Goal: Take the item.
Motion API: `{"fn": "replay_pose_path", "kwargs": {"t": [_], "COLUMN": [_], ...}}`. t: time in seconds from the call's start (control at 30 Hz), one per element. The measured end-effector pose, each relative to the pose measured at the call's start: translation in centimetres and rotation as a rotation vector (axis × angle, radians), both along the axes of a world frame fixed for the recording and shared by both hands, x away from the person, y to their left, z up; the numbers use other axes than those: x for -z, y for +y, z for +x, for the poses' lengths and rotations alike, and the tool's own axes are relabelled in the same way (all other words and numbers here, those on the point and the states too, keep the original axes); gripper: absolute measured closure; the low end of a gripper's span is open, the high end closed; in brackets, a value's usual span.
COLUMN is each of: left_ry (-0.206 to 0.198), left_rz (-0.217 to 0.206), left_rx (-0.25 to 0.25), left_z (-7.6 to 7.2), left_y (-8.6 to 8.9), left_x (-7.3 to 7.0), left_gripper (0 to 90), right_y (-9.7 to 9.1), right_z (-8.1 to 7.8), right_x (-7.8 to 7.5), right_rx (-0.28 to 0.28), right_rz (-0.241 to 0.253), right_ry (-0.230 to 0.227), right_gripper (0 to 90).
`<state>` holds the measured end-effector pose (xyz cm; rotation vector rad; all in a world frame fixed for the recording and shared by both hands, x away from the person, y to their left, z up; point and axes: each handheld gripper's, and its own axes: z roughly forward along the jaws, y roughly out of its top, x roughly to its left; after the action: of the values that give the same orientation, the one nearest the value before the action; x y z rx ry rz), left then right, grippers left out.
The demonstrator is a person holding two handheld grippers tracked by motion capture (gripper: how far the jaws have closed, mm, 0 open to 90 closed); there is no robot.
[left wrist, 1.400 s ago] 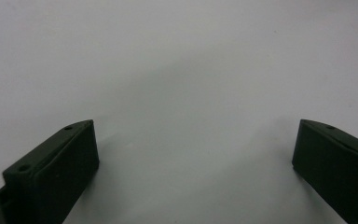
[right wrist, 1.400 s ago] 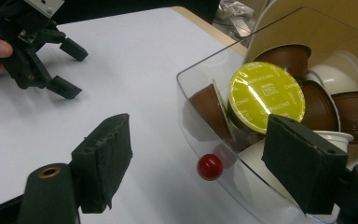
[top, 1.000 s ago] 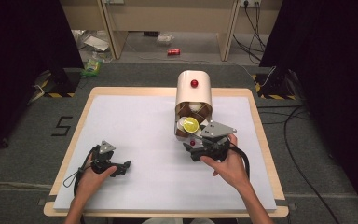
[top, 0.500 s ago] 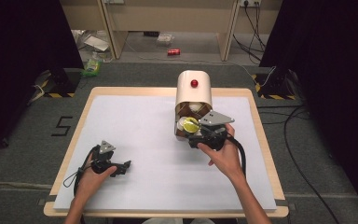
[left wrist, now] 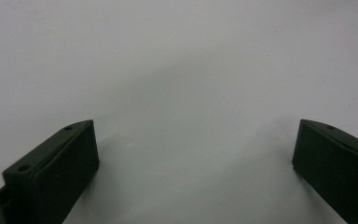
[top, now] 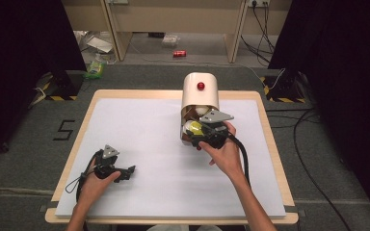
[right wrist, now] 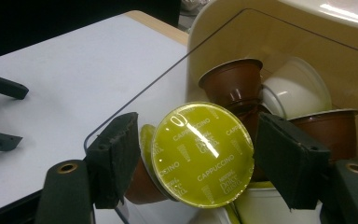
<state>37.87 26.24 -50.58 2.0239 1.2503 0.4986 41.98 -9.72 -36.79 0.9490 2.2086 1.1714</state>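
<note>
A cream dispenser (top: 200,91) with a red button (top: 201,86) stands at the far middle of the table, its open front full of coffee capsules. My right gripper (top: 197,132) reaches into that opening. Its jaws have just been closing and its pads now press both sides of a brown capsule with a yellow-green "Cappuccino" lid (right wrist: 200,154). Behind it lie more brown capsules (right wrist: 230,79) and a white one (right wrist: 296,88). My left gripper (top: 129,173) rests on the white sheet at the near left, open, with bare sheet between its jaws (left wrist: 196,135).
A white sheet (top: 139,125) covers the wooden table board (top: 270,144). The right gripper's cable (top: 243,159) trails back along the forearm. Dark floor with cables, a red can (top: 179,53) and litter lies beyond the table.
The right hand moved forward into the dispenser's opening and its jaws narrowed onto the yellow-green capsule. The left hand and gripper kept still.
</note>
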Motion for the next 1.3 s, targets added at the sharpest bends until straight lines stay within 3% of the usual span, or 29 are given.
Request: {"fn": "replay_pose_path", "kwargs": {"t": [0.37, 0.5, 0.7, 1.3], "left_ry": [0.000, 0.000, 0.000, 0.000], "left_rz": [0.000, 0.000, 0.000, -0.001], "left_rx": [0.000, 0.000, 0.000, 0.000], "left_z": [0.0, 0.0, 0.0, 0.0], "left_y": [0.0, 0.0, 0.0, 0.0], "left_x": [0.0, 0.0, 0.0, 0.0], "left_gripper": [0.0, 0.0, 0.0, 0.0], "right_y": [-0.3, -0.4, -0.4, -2.7], "right_z": [1.1, 1.2, 0.9, -1.5], "right_x": [0.6, 0.7, 0.5, -2.2], "right_rx": [0.019, 0.004, 0.001, -0.012], "right_rz": [0.024, 0.052, 0.047, 0.062], "right_ry": [0.039, 0.057, 0.042, -0.014], "right_gripper": [31.3, 37.7, 38.2, 38.4]}}
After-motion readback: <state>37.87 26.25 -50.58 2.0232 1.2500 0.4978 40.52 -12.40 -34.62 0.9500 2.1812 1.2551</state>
